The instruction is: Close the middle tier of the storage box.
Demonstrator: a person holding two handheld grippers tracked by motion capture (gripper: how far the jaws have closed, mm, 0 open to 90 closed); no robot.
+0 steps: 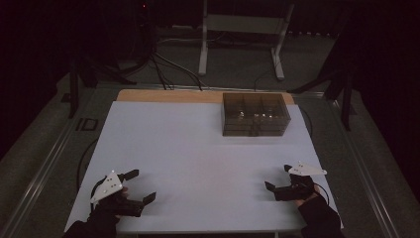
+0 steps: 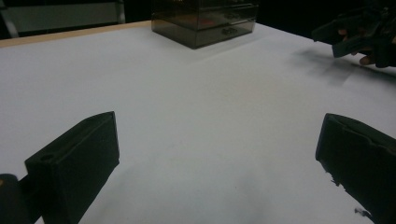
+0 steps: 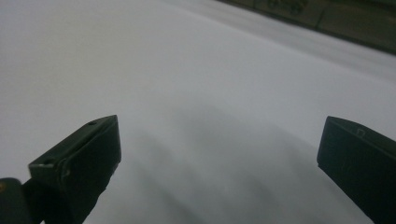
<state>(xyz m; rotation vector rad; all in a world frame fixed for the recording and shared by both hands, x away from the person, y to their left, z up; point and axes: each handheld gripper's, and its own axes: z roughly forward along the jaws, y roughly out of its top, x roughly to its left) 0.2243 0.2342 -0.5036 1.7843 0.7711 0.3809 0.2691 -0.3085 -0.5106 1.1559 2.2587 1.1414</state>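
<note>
Left gripper [image 1: 140, 186] near left of white table [image 1: 198, 148], jaws wide apart, holding nothing. Right gripper [image 1: 277, 177] near right, same. Clear drawer box [image 1: 255, 115] sits far right.

left gripper [image 1: 141, 186] agape | right gripper [image 1: 278, 177] agape | drawer box [image 1: 255, 114] far

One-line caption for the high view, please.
Both tongs, left and right, rest open at the near edge of the white table, the smoky drawer box untouched at the far side.
</note>
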